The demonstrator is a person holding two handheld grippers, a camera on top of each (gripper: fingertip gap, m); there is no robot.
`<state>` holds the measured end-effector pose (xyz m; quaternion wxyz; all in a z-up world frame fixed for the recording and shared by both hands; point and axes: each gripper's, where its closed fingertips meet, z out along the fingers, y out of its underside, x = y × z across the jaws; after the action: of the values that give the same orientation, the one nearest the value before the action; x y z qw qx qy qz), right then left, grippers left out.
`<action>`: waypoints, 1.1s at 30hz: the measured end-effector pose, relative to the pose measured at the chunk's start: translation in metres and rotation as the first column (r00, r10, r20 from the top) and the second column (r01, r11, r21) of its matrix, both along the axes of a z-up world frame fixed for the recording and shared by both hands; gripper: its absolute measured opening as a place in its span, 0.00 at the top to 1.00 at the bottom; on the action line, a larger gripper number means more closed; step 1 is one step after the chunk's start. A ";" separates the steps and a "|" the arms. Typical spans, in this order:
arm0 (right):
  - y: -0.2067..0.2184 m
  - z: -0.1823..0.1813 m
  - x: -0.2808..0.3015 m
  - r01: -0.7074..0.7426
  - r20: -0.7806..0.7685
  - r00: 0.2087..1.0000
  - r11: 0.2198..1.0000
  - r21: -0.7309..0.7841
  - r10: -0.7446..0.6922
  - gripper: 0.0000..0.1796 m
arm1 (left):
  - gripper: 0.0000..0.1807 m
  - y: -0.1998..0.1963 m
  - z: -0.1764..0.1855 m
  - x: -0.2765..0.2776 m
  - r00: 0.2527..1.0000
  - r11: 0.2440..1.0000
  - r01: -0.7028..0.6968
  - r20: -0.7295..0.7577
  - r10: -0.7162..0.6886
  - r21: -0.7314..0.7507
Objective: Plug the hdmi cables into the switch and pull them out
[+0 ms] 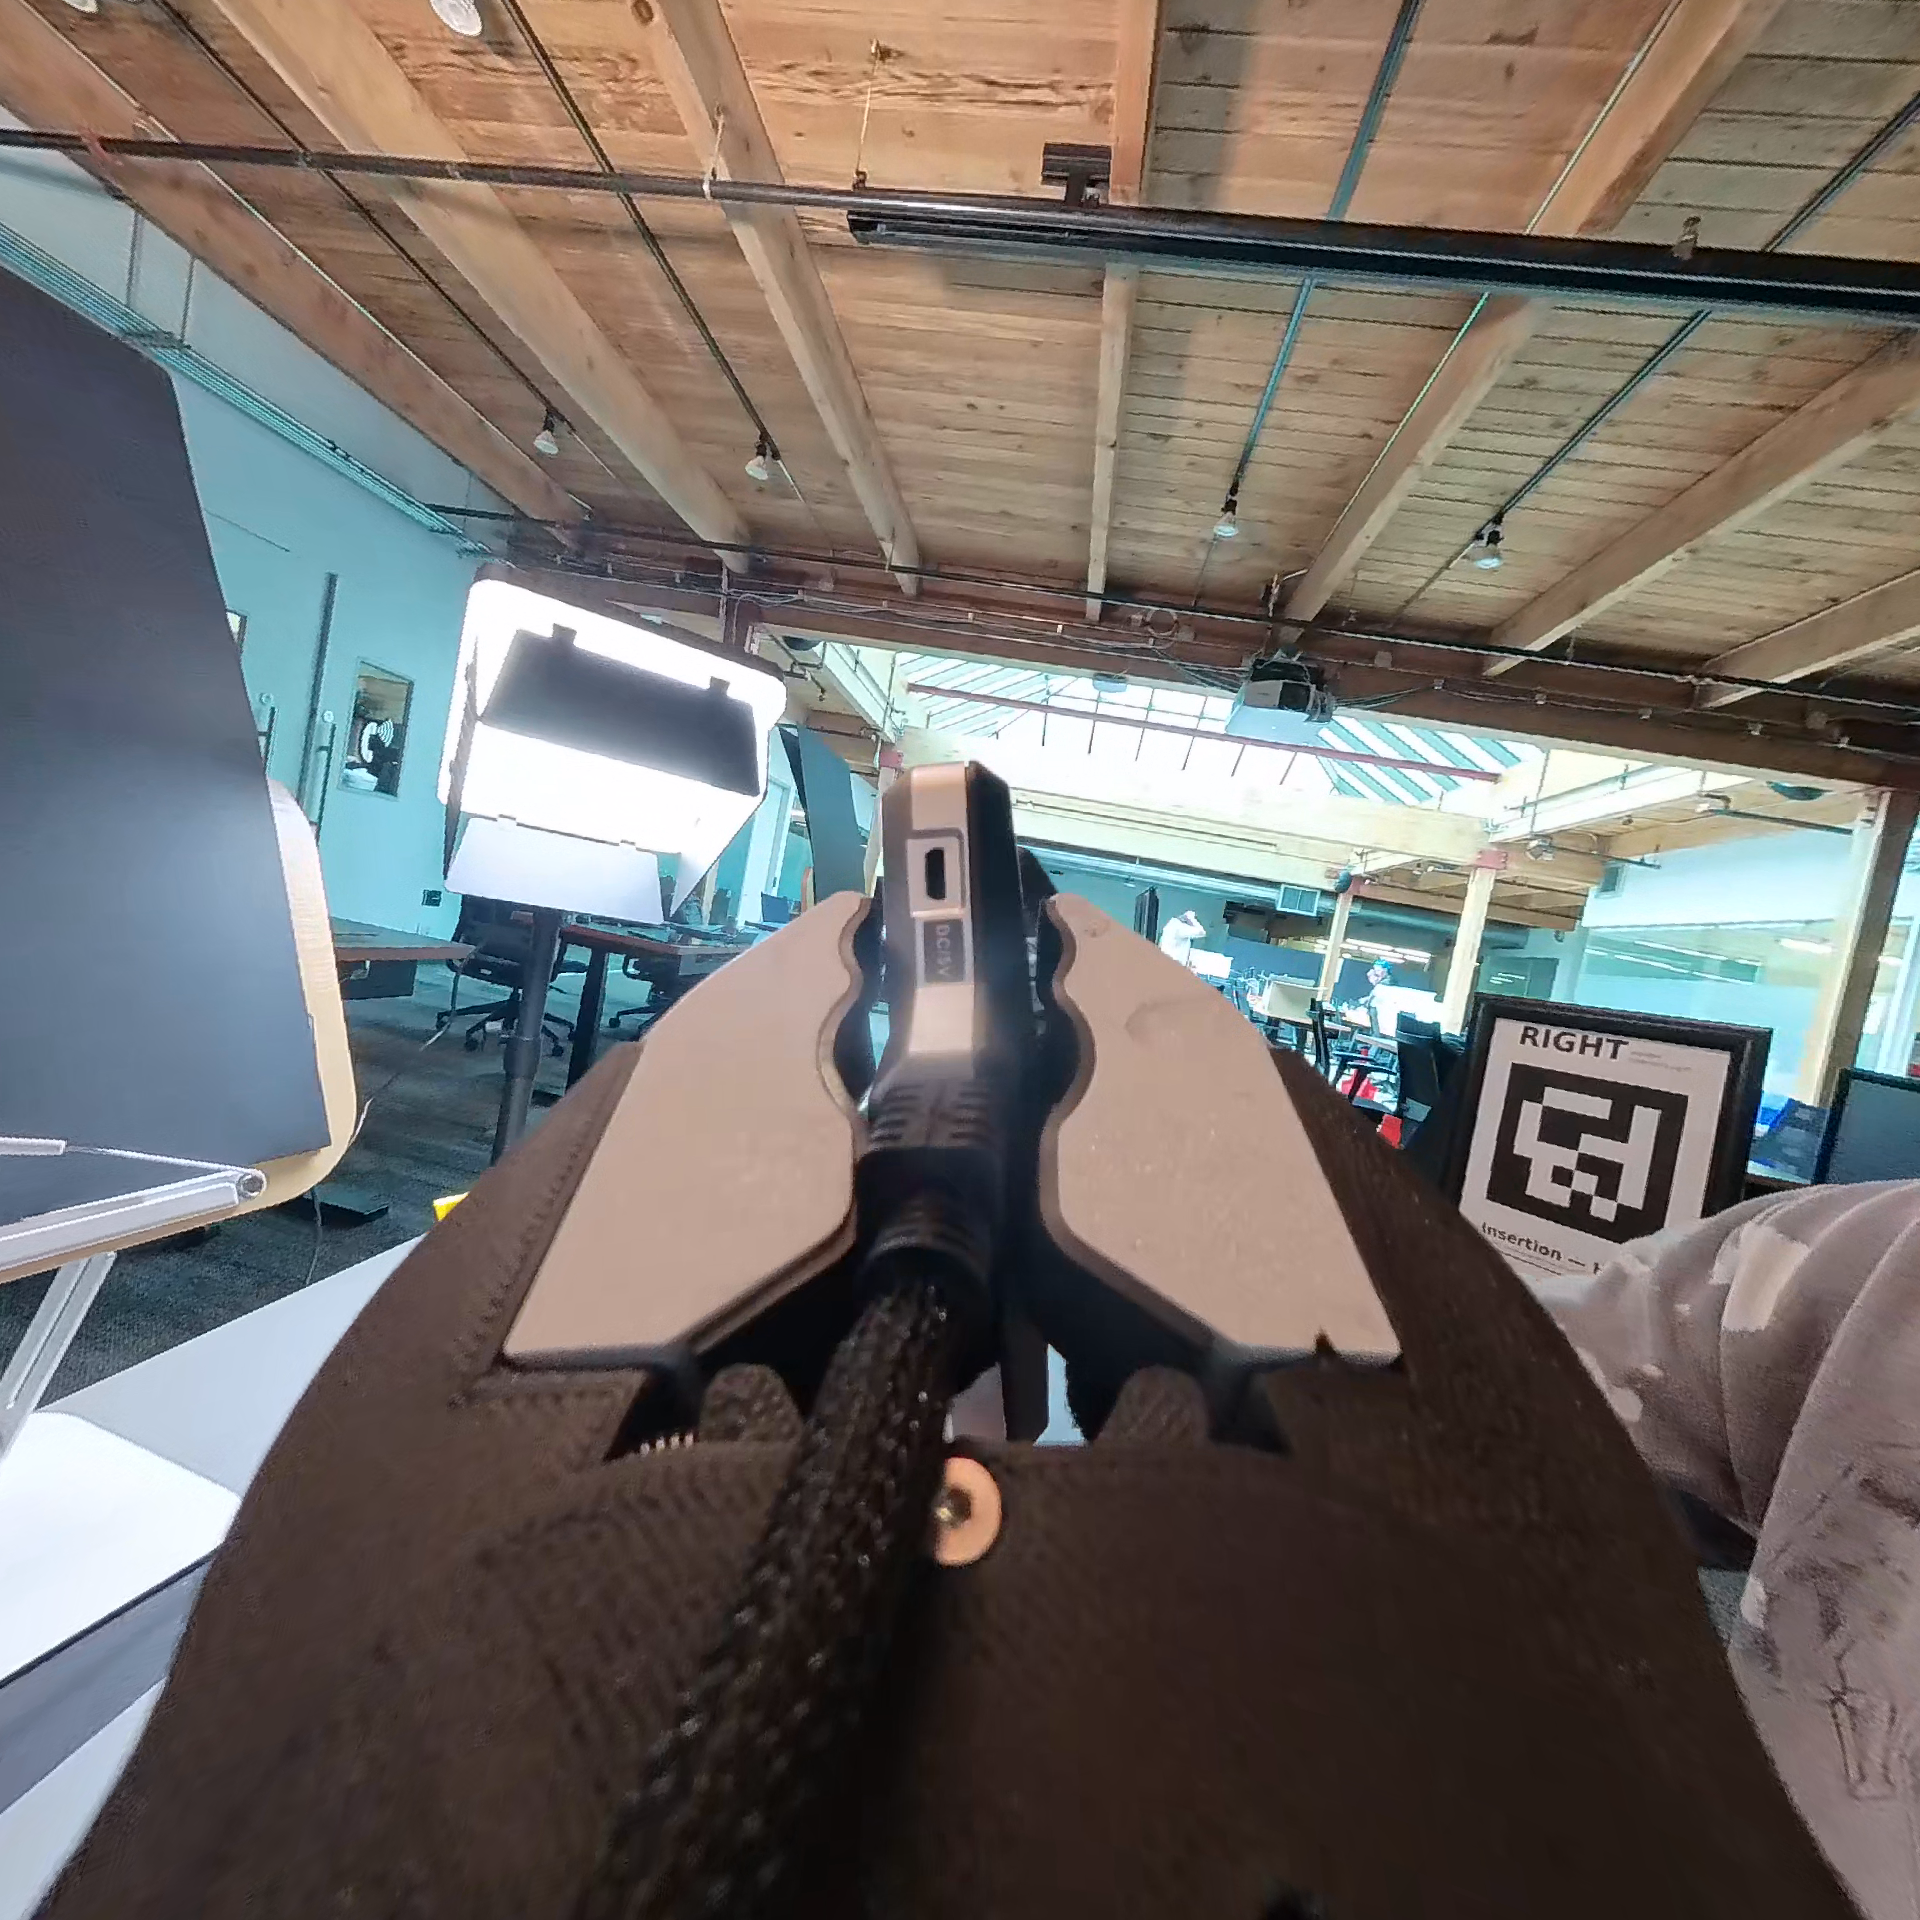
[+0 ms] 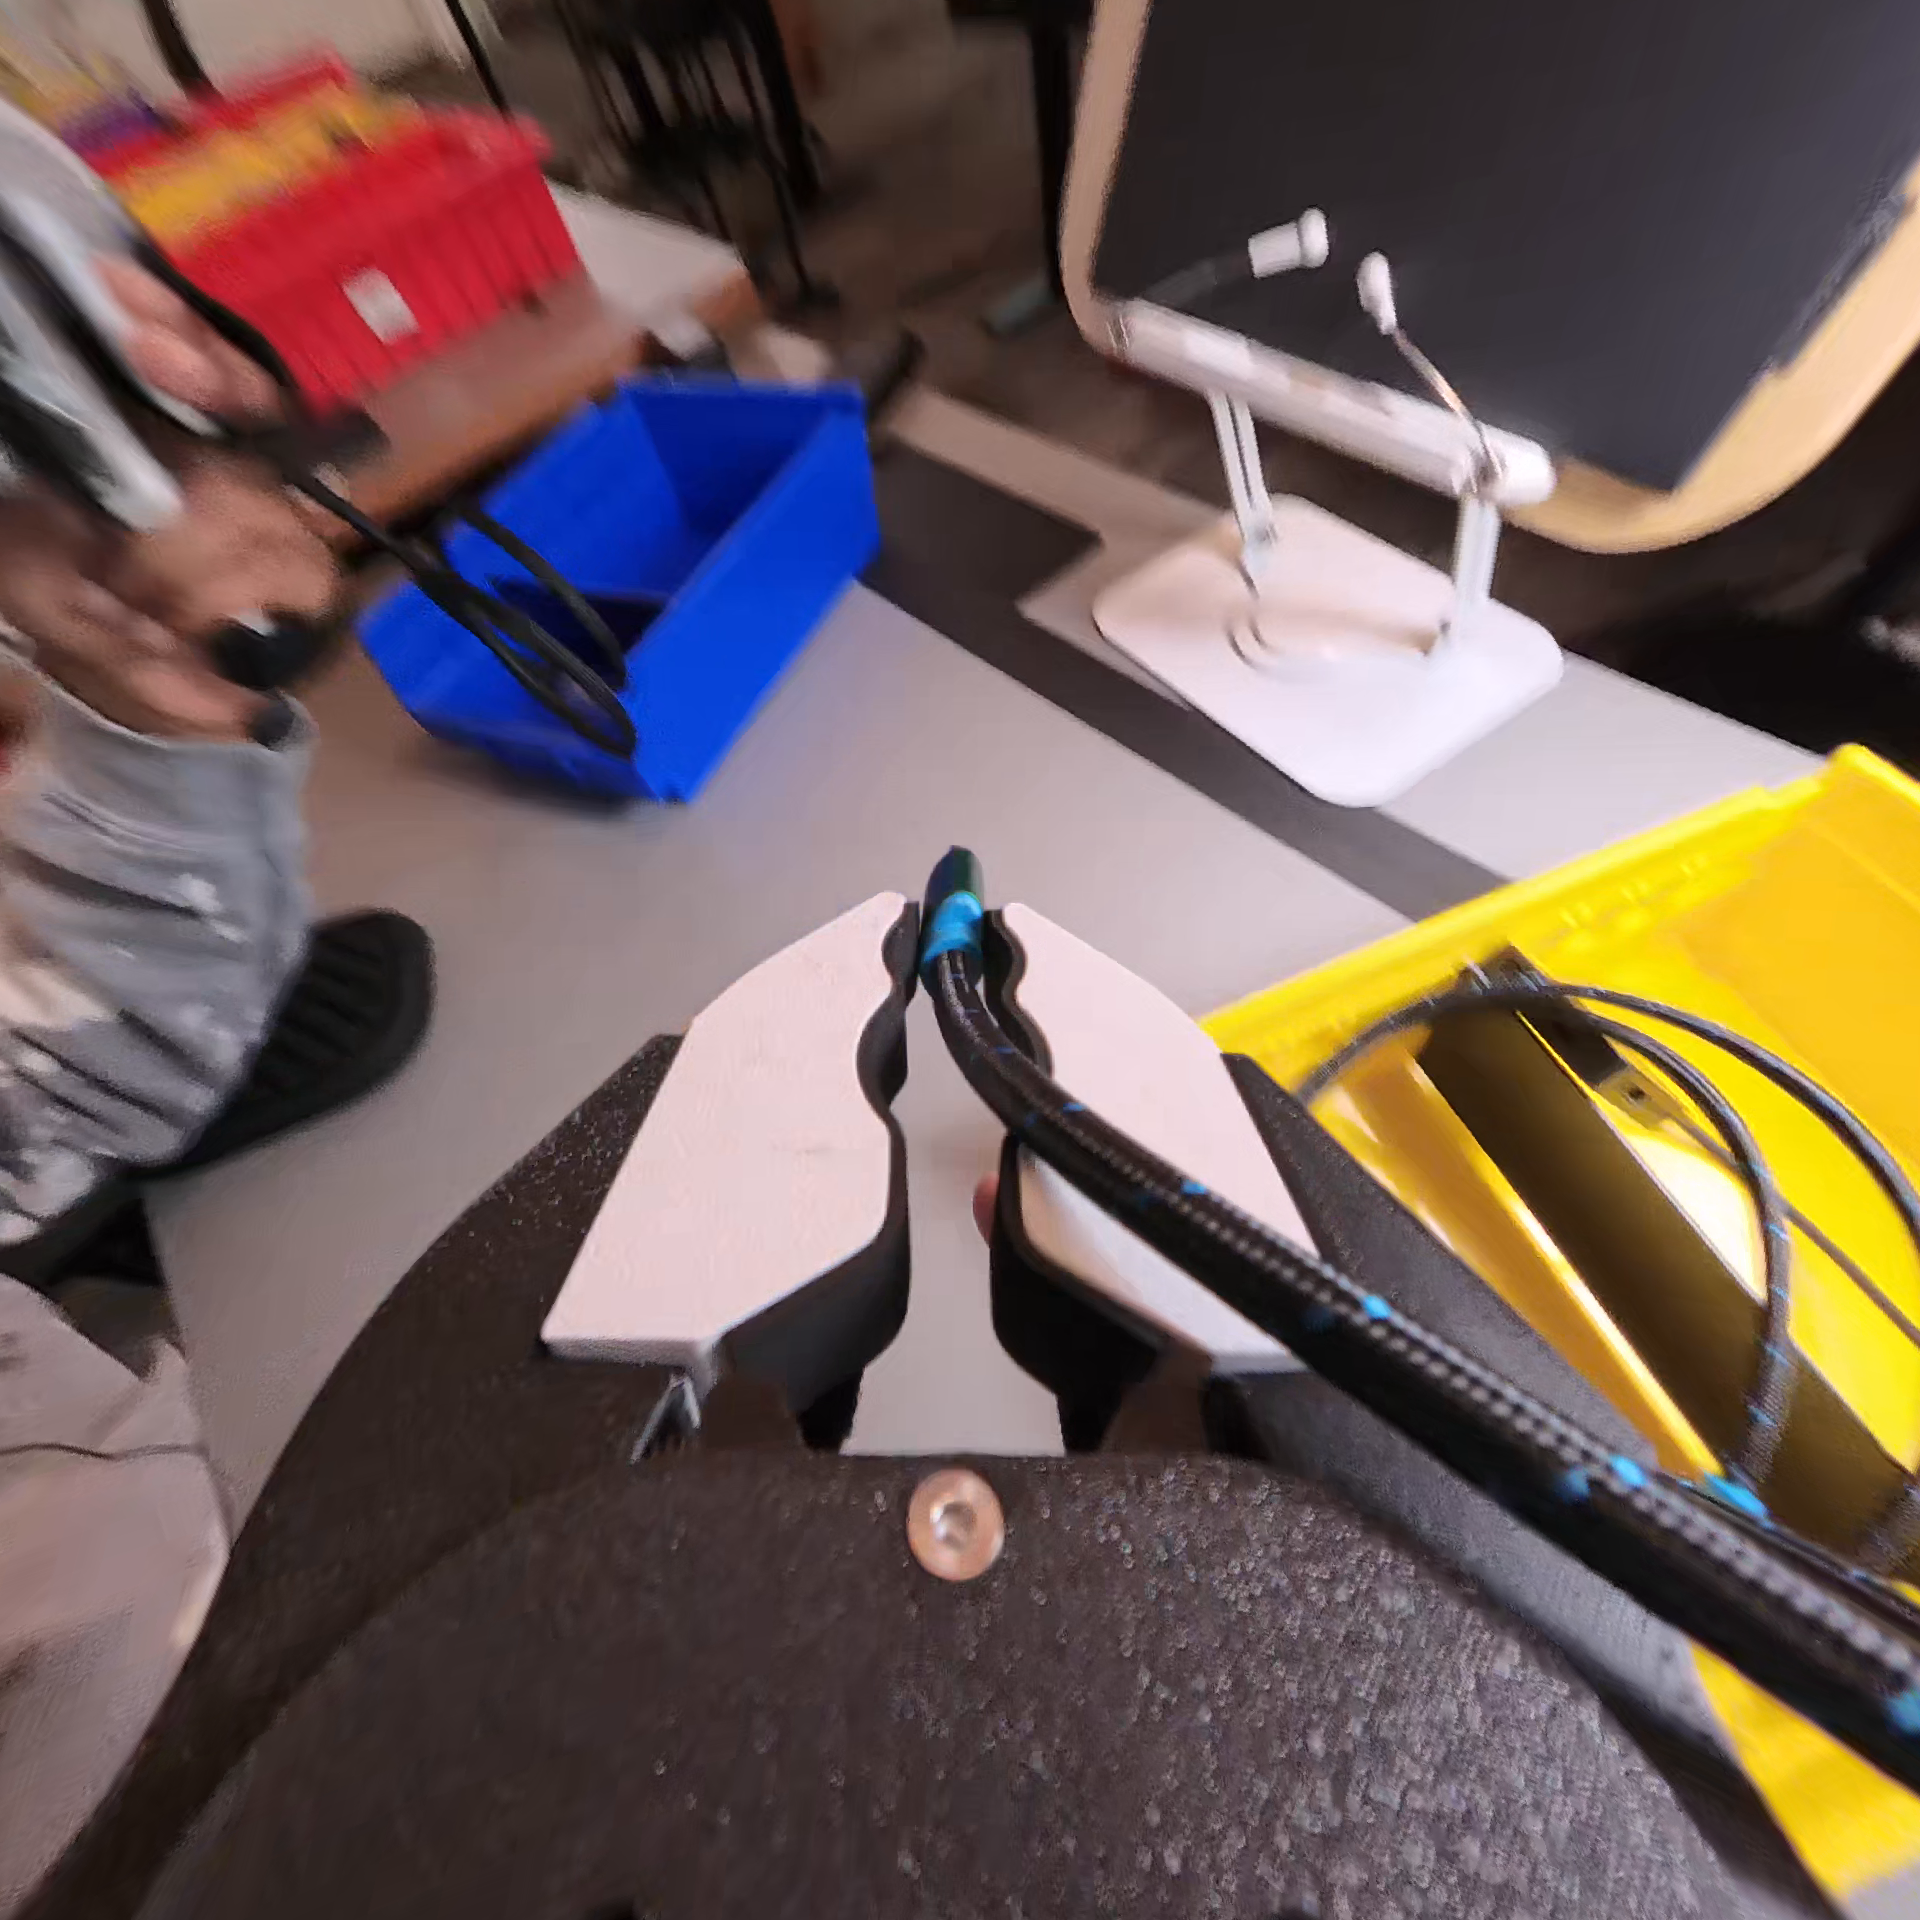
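Note:
My left gripper (image 1: 951, 925) is shut on the silver and black HDMI switch (image 1: 940, 883) and holds it up, pointing toward the ceiling. The switch's own black braided cable (image 1: 831, 1507) runs back over the gripper body. My right gripper (image 2: 954, 920) is shut on the blue-collared plug of a black and blue braided HDMI cable (image 2: 1195, 1195), above the grey table (image 2: 623, 935). That cable trails back to the right into the yellow bin (image 2: 1714, 935). At the left edge of the right wrist view, a blurred hand (image 2: 156, 582) holds the other gripper with a black cable loop (image 2: 540, 644) hanging.
A blue bin (image 2: 748, 520) stands on the table ahead left, a red bin (image 2: 343, 239) behind it. A white stand (image 2: 1330, 644) bears a black board (image 2: 1507, 208) ahead right. A framed marker sign (image 1: 1590, 1132), a grey sleeve (image 1: 1766, 1403) and a bright studio light (image 1: 613, 748) show in the left wrist view.

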<state>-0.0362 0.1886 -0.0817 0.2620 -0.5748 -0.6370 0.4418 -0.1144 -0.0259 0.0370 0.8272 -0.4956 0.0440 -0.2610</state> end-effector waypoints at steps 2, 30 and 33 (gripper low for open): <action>0.020 -0.025 -0.004 0.044 0.116 0.992 0.996 0.077 -0.053 0.94 | 0.84 -0.001 0.001 0.001 1.000 1.000 0.003 -0.001 -0.003 -0.002; -0.112 0.037 0.013 -0.455 0.013 0.885 0.859 0.233 0.465 0.85 | 0.84 0.084 -0.135 0.081 0.885 0.806 0.010 -0.370 -0.283 -0.591; -0.143 0.026 0.008 -0.523 0.088 0.850 0.811 0.262 0.519 0.85 | 0.84 0.092 -0.171 0.104 0.803 0.725 -0.069 -0.469 -0.368 -0.685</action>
<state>-0.0283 0.0454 -0.0555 0.2046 -0.3389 -0.8268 0.3997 -0.0107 0.0659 -0.1340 0.5120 -0.8089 0.2367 -0.1657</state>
